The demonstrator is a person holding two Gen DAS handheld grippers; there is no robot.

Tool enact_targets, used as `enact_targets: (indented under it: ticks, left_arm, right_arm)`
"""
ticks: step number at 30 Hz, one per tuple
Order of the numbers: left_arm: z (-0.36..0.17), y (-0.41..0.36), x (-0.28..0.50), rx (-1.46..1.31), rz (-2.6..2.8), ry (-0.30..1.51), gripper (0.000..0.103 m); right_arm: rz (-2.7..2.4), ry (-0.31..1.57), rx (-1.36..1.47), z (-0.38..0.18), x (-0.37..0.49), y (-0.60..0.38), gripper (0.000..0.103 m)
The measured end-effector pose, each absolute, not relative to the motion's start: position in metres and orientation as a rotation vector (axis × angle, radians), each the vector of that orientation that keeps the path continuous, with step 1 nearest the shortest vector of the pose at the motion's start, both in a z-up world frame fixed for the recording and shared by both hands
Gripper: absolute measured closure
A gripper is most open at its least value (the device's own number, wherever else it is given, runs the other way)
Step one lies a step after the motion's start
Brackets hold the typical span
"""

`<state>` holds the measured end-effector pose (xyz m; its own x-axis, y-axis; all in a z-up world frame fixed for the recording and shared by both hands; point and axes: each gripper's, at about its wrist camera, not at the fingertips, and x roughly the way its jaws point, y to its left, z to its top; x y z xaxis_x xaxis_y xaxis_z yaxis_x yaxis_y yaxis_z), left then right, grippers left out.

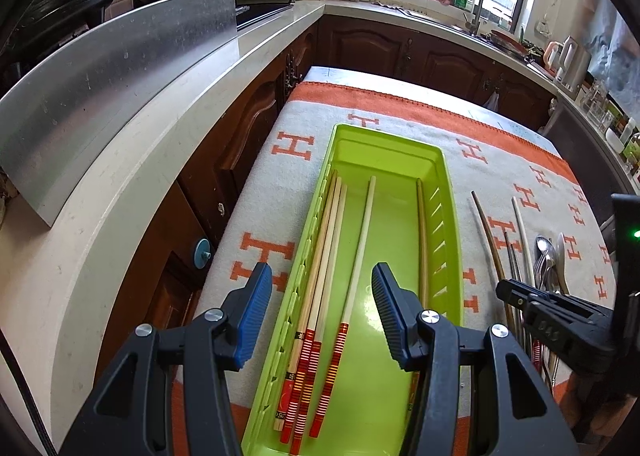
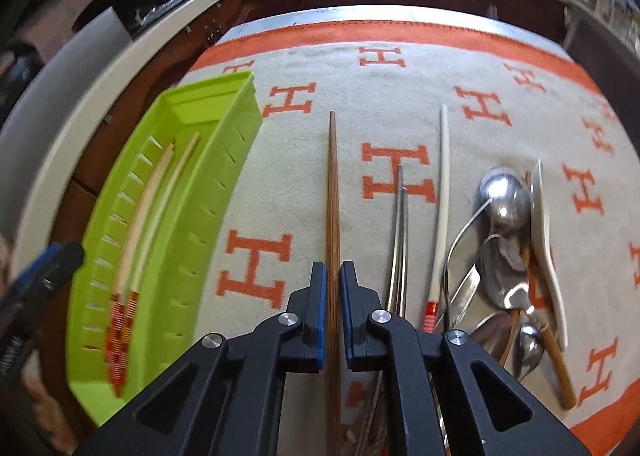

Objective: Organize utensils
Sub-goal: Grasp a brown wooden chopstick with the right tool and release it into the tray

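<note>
Brown wood fills the narrow gap of the right gripper (image 2: pixel 333 276): its blue pads are clenched on a dark brown chopstick (image 2: pixel 332 191), which runs from under the claw toward 12 o'clock, tip pointing at the far edge of the cloth. At about 1 o'clock from that claw lie a pair of thin metal chopsticks (image 2: pixel 400 240), and just beyond them a pale chopstick with a red band (image 2: pixel 442 195). Farther out, near 2 to 3 o'clock, a pile of metal spoons (image 2: pixel 504 207) overlaps a white ceramic spoon (image 2: pixel 546 248) and a bamboo-handled piece whose shape is partly hidden. All rest on a grey cloth with orange H letters (image 2: pixel 360 95). At 9 to 10 o'clock sits the green tray (image 2: pixel 236 127), blurred in this view.

The left gripper (image 1: pixel 322 288) hangs released, its blue pads spread wide above the near half of the green tray (image 1: pixel 384 135). Inside the tray, three red-banded chopsticks (image 1: pixel 320 276) lie bunched along the wall at 11 o'clock, a single pale one (image 1: pixel 360 248) runs toward 12 o'clock, and a brown one (image 1: pixel 422 240) hugs the wall at 1 o'clock. At 3 o'clock the other claw appears over the loose utensils. A stone counter (image 1: pixel 140 183) with a steel sheet (image 1: pixel 112 87) curves along 9 to 11 o'clock.
</note>
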<state>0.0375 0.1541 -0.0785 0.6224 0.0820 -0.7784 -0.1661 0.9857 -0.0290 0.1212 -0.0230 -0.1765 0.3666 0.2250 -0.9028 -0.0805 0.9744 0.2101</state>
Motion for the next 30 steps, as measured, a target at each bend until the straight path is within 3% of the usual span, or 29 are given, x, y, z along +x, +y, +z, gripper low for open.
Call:
enact_targets:
  ticks: [13, 19, 21, 30]
  left_arm:
    - [-0.069, 0.167, 0.034, -0.126, 0.187, 0.862, 0.051]
    - [-0.062, 0.177, 0.031, -0.149, 0.213, 0.842, 0.049]
    - [-0.061, 0.178, 0.030, -0.154, 0.213, 0.839, 0.049]
    - [-0.062, 0.170, 0.030, -0.140, 0.194, 0.849, 0.048]
  right_arm:
    - [0.413, 1.216, 0.461, -0.100, 0.124, -0.012, 0.097]
    - [0.449, 1.271, 0.451, -0.101, 0.134, 0.022, 0.094]
    - [0.452, 1.263, 0.440, -0.099, 0.131, 0.025, 0.087]
    - [0.429, 1.240, 0.449, -0.102, 0.130, -0.002, 0.086]
